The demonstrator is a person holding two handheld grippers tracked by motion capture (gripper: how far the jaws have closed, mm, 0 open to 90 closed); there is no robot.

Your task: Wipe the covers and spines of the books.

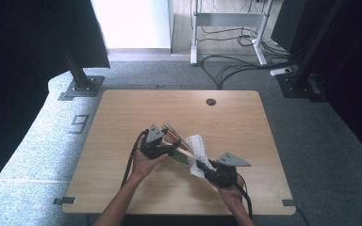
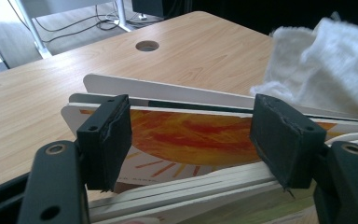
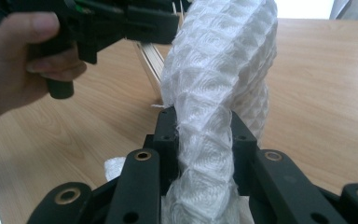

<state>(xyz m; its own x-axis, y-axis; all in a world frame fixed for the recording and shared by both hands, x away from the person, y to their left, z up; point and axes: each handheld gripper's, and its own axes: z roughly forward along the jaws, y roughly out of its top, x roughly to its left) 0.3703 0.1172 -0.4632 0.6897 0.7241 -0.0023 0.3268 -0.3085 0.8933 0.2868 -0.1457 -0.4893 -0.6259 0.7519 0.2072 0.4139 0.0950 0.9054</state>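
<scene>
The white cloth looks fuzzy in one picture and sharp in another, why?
In the left gripper view the white cloth sits far back at the edge, blurred and overbright, while the book is sharp. In the right gripper view it fills the middle, close up, its weave crisp. The high view is dim, with glare from the bright floor.

Book's (image 2: pixel 191 135) lower pages cut off below.

A wooden table (image 1: pixel 122 141) with a cable hole (image 1: pixel 210 101) stands on grey carpet (image 1: pixel 47 146)
</scene>
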